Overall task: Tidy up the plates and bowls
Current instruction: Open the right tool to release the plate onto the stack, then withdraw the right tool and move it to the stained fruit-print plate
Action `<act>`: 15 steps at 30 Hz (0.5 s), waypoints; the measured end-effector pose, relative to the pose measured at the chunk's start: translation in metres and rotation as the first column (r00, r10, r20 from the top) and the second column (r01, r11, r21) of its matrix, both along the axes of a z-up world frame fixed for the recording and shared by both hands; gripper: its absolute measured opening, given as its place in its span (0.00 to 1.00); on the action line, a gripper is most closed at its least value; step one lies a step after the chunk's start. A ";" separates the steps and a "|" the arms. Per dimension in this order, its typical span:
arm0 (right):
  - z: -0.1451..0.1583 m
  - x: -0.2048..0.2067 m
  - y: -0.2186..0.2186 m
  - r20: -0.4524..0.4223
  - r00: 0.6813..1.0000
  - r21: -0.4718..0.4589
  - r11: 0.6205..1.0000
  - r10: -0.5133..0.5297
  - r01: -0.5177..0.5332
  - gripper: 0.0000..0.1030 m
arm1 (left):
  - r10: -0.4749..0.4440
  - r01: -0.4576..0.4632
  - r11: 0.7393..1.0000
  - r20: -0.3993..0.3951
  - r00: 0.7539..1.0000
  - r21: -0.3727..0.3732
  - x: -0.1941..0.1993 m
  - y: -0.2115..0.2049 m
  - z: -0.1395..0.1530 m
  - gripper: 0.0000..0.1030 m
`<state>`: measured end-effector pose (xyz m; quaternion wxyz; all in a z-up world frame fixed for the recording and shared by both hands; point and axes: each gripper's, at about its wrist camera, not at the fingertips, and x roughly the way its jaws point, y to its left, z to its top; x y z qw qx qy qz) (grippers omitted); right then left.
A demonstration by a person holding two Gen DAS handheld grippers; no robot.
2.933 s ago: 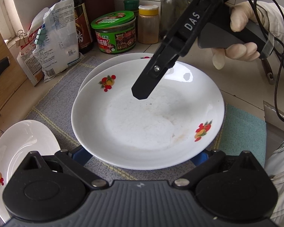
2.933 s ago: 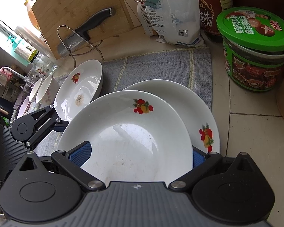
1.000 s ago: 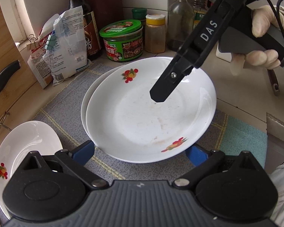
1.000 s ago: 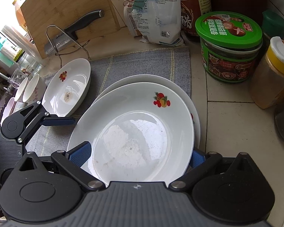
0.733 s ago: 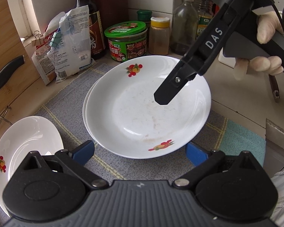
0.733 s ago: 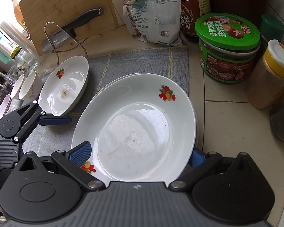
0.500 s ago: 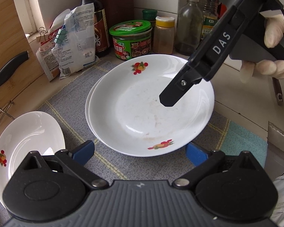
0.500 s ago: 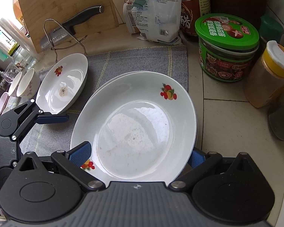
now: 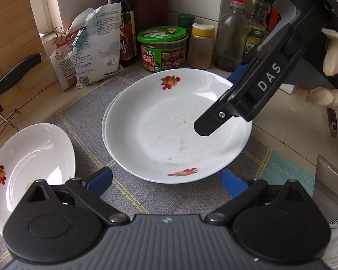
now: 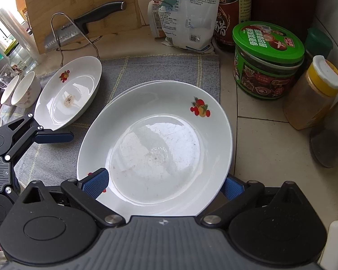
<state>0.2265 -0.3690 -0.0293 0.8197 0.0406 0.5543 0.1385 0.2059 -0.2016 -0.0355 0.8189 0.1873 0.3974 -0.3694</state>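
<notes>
We see one white fruit-print plate [image 10: 155, 148] stacked on its twin; both grippers [image 9: 166, 180] [image 10: 163, 183] spread wide, gripping nothing; third matching plate [image 10: 67, 94] and small bowls [image 10: 26, 88] still loose

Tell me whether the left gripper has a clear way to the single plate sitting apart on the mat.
Probably yes. The left gripper is open and empty, and the single plate lies uncovered on the mat just to its left; nothing stands between them.

Beige tiled countertop [image 10: 266, 135] under daylight, perhaps from a window [image 9: 49, 11] behind the wooden board [image 10: 78, 2].
</notes>
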 end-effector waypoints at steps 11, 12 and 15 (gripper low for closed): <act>0.000 -0.012 0.004 0.030 1.000 -0.052 0.999 0.008 -0.007 1.00 | 0.048 -0.047 0.998 0.025 0.999 -0.042 -0.006 0.009 0.004 0.98; 0.002 -0.014 0.005 0.037 0.999 -0.053 0.999 0.011 -0.009 1.00 | 0.060 -0.059 0.997 0.030 0.998 -0.046 -0.007 0.012 0.004 0.98; 0.006 -0.017 0.007 0.076 0.997 -0.047 0.999 0.029 -0.025 1.00 | 0.112 -0.110 0.992 0.034 0.993 -0.062 -0.012 0.020 0.006 0.99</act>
